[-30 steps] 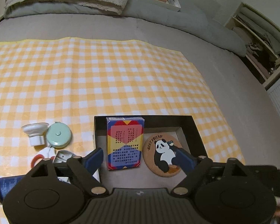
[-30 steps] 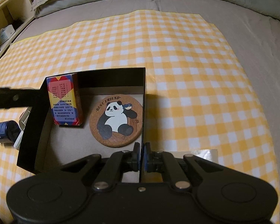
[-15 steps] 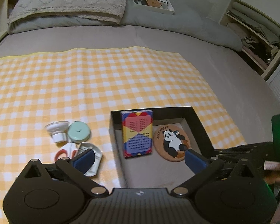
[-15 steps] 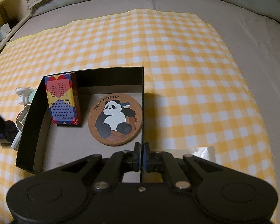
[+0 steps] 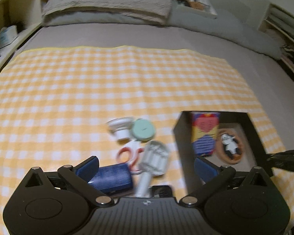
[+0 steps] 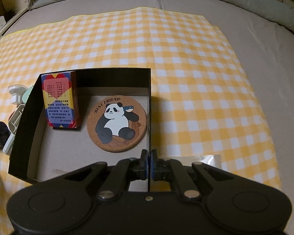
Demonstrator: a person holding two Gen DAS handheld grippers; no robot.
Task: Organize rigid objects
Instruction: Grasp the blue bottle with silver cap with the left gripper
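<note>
While right gripper [image 6: 149,155] clamps box [image 6: 149,105] wall, coaster [image 6: 117,123] centre-frame reads "BEST FRIEND"; left gripper [image 5: 146,165] wide, empty.

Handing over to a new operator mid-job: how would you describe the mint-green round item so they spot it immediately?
On the yellow-and-white checked cloth, look left of the black open box at the cluster of loose items. The mint-green round disc-shaped case sits at the cluster's far end, right beside a white funnel-shaped plastic piece. It is the only green, flat, circular thing there.
</note>
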